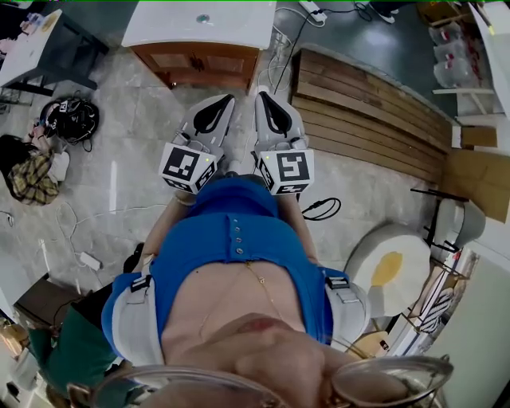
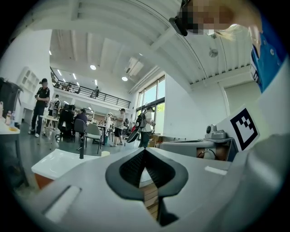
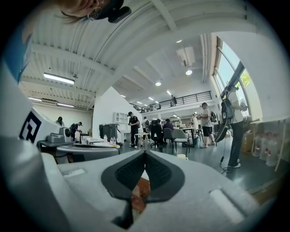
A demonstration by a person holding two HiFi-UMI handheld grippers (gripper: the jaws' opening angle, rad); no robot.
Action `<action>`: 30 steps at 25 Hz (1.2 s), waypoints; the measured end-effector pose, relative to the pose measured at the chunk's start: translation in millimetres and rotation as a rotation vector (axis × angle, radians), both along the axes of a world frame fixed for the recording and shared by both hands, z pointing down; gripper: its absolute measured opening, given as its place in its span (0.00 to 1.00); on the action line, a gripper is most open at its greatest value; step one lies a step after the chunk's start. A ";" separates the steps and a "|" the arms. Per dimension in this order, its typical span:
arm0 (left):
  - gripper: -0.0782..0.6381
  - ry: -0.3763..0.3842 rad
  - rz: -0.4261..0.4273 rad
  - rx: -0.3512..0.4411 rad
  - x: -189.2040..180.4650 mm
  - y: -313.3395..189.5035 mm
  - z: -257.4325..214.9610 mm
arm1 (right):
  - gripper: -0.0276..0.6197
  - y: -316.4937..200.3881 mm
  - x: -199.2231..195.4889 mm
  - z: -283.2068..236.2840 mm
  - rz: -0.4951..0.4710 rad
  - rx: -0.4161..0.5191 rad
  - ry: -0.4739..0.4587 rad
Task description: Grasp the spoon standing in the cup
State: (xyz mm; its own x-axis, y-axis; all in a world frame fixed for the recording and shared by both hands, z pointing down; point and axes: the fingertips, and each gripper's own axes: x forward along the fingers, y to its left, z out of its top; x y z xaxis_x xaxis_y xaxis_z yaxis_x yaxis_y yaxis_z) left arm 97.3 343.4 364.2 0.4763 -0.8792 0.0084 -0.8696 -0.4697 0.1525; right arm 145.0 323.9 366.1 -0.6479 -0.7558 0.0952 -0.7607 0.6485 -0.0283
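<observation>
Both grippers are held side by side against my chest and point level at a white table [image 1: 199, 28]. A small round cup [image 1: 203, 17] stands on that table, well beyond the fingertips. It shows as a pale cup [image 2: 105, 153] in the left gripper view and as the same cup [image 3: 182, 156] in the right gripper view. No spoon can be made out in it at this distance. My left gripper [image 1: 225, 102] [image 2: 145, 152] has its jaws together with nothing between them. The jaws of my right gripper [image 1: 264, 99] [image 3: 145, 153] are likewise together and empty.
A wooden cabinet [image 1: 199, 60] sits under the white table. Wooden planks [image 1: 374, 119] lie on the floor at the right, with cables [image 1: 319, 209] nearby. A dark bag [image 1: 72, 118] rests at the left. Several people [image 2: 41, 106] stand and sit around tables farther off.
</observation>
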 end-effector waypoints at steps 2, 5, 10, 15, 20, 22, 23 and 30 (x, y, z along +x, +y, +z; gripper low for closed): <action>0.11 0.008 0.016 0.002 -2.1 -7.5 -0.7 | 0.05 -6.7 -4.0 -0.4 0.007 0.002 0.005; 0.11 0.012 0.041 0.005 -8.2 -22.4 -2.0 | 0.05 -19.8 -12.6 -2.0 0.020 0.006 0.009; 0.11 0.013 0.061 0.012 -29.4 -51.4 -5.0 | 0.05 -48.4 -36.1 -4.0 0.034 0.014 0.023; 0.11 0.002 0.076 0.015 -64.1 -77.2 -4.5 | 0.05 -72.5 -69.3 -3.5 0.057 0.017 0.020; 0.11 -0.006 0.117 0.036 -90.7 -101.6 -3.8 | 0.05 -95.4 -97.2 3.9 0.079 0.009 -0.008; 0.11 -0.015 0.129 0.042 -98.8 -109.1 -2.7 | 0.05 -102.2 -104.7 7.4 0.092 0.004 -0.008; 0.11 -0.018 0.131 0.043 -102.9 -112.5 -2.5 | 0.05 -104.6 -107.7 8.1 0.098 0.002 -0.008; 0.11 0.012 0.124 0.037 -122.4 -126.3 -5.8 | 0.05 -113.2 -120.1 4.9 0.130 -0.006 -0.007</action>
State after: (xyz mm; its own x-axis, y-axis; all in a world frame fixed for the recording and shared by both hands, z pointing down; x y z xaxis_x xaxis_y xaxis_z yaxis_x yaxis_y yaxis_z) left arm -25.1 217.1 358.4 0.5815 -0.8130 -0.0292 -0.8025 -0.5791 0.1437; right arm 24.9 210.7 371.1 -0.5449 -0.8330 0.0957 -0.8383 0.5439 -0.0380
